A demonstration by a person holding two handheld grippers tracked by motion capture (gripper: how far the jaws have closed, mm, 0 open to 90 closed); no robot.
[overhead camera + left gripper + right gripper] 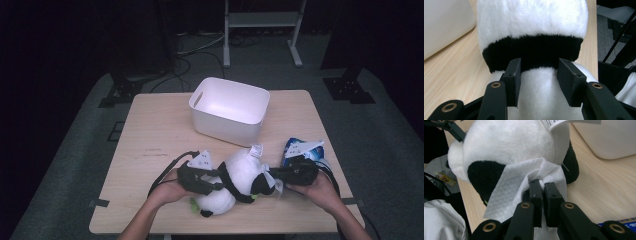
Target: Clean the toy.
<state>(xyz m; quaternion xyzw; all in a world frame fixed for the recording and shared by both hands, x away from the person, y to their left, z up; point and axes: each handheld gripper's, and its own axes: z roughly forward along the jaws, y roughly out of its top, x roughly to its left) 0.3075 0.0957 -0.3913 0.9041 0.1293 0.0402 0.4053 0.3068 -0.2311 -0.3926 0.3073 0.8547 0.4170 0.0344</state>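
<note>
While the plush panda lies on its side near the front edge of the table, the left gripper sits at its nine o'clock, jaws part-way closed and pressing into the white fur just below the black band, as the left gripper view shows: holding the toy steady. Panda's long axis runs roughly from seven o'clock to one o'clock across the table, label end toward the white bin. At the toy's three o'clock, the right gripper has its jaws narrow, pinched on a white wipe that is bunched against the fur beside a black patch; in the right gripper view the pads meet on the cloth itself, not on the plush. Judgement: the work in hand is wiping the panda, and the coming stroke turns on the wipe lying flush on the toy's right flank, with the right hand the working one and the left merely bracing. Room: open tabletop lies at ten o'clock of the toy; the bin stands near at twelve, just apart from the label; a blue packet sits just behind the right gripper, at the panda's two o'clock, crowding any outward draw. Front table edge is near; a hard stroke toward six o'clock could push the toy off.
</note>
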